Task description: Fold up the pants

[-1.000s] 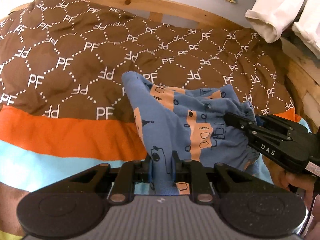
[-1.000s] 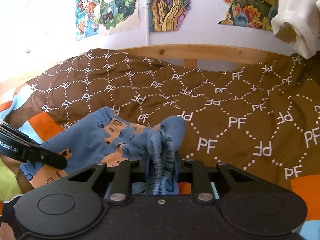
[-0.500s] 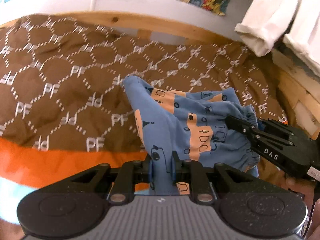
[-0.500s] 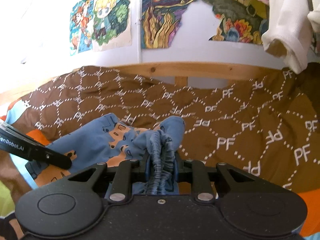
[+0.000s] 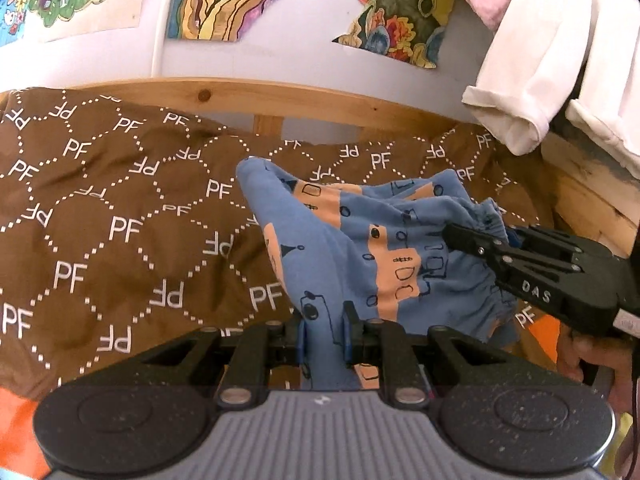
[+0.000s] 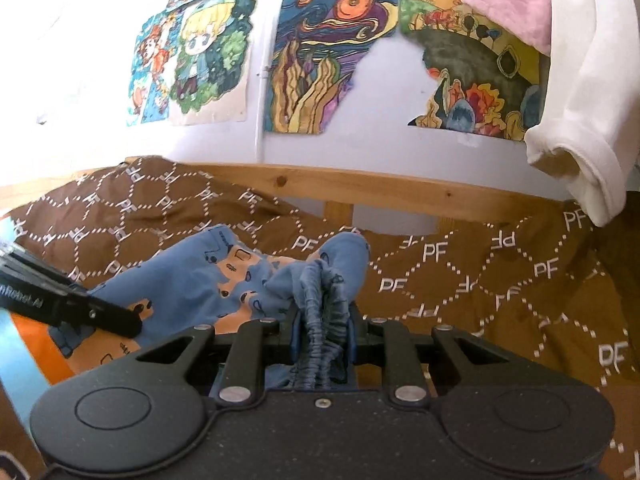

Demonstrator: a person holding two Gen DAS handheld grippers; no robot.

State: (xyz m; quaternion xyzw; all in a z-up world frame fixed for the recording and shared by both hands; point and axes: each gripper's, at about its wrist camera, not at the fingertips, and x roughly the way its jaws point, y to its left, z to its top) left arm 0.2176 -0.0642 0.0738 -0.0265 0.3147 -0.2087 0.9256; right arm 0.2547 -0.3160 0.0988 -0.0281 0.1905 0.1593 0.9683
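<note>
the pants, blue with orange patches and dark drawings, hang bunched between the two grippers above the brown blanket, toward the far edge of the bed by the wooden rail. left gripper: fingers closed on a plain fold of blue cloth. right gripper: fingers closed on the gathered elastic waistband. in the left view the right gripper enters from the right edge, its tip on the waistband; in the right view the left gripper enters from the left edge. drawings hang on the wall; a white garment hangs at upper right.
</note>
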